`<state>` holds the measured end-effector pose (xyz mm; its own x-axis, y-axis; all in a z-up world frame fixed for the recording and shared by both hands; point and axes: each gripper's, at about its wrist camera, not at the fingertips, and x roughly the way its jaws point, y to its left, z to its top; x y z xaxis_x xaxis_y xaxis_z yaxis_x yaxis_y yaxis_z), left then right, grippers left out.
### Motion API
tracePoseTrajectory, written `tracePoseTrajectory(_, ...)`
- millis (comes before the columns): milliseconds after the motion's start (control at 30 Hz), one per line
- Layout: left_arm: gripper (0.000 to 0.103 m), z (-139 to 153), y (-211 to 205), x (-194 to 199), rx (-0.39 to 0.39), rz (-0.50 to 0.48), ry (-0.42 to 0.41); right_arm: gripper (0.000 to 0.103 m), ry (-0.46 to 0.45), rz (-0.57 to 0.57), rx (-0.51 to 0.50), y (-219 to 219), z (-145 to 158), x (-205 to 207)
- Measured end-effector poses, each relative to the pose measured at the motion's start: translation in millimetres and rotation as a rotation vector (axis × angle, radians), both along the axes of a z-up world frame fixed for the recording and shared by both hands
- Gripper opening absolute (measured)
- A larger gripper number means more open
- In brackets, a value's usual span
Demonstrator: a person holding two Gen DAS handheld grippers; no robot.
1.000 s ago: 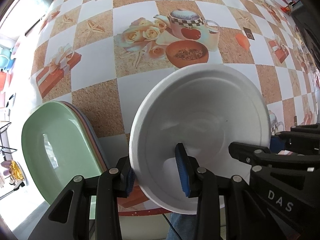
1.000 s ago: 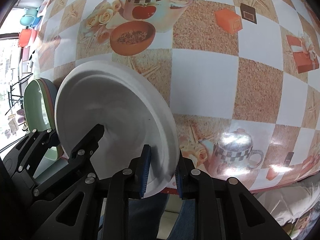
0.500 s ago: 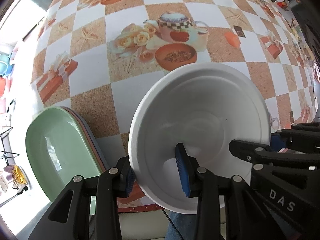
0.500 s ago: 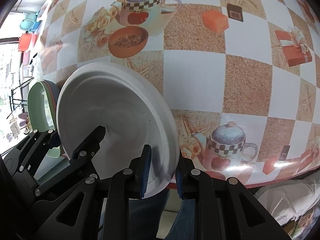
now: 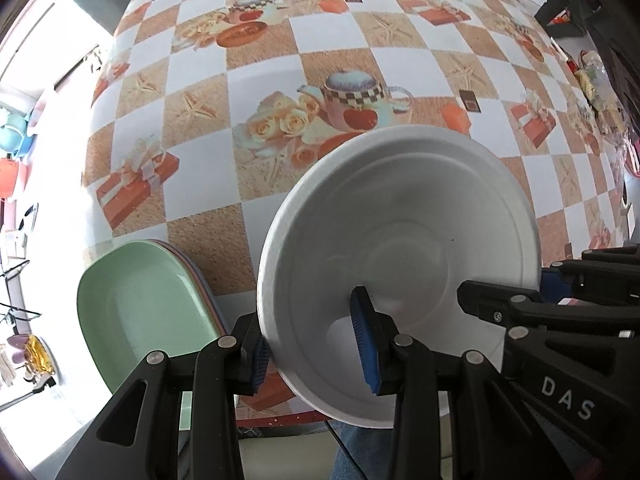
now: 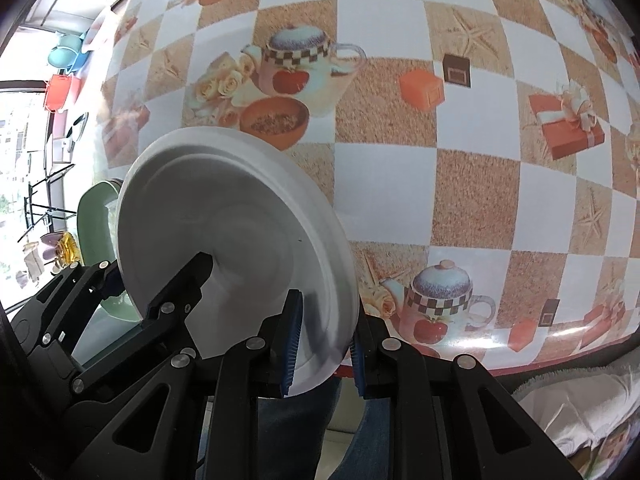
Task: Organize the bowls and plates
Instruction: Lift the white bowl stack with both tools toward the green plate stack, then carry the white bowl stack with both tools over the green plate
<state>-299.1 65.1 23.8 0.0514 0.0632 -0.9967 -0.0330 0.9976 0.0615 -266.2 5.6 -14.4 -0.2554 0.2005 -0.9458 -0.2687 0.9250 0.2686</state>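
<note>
A white round plate (image 5: 400, 248) hangs in the air above the table's near edge, held from both sides. My left gripper (image 5: 314, 356) is shut on its left rim, one blue pad inside the plate and one behind. My right gripper (image 6: 322, 346) is shut on the plate (image 6: 232, 224) at its right rim. The right gripper's black fingers (image 5: 560, 300) show at the plate's right side in the left wrist view. A stack of oval dishes with a green one (image 5: 136, 312) on top lies at the table's near left corner, also visible as green dish (image 6: 94, 216).
The table (image 5: 328, 28) wears a checked cloth printed with teapots, roses and gift boxes. Its red front edge (image 6: 560, 364) runs just under the grippers. A person's jeans (image 6: 296, 424) show below. Coloured tubs (image 6: 66, 56) stand on the floor at left.
Both grippers have risen with the plate; the table looks farther away and more of it shows. The grip on the plate is the same.
</note>
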Motion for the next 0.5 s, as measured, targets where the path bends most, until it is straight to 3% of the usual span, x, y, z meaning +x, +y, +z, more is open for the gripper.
tracePoseTrajectory(500,0.04,31,29,-17,-0.005,0.084,-0.061,0.025,-0.06,0.072,0.016,18,28,1)
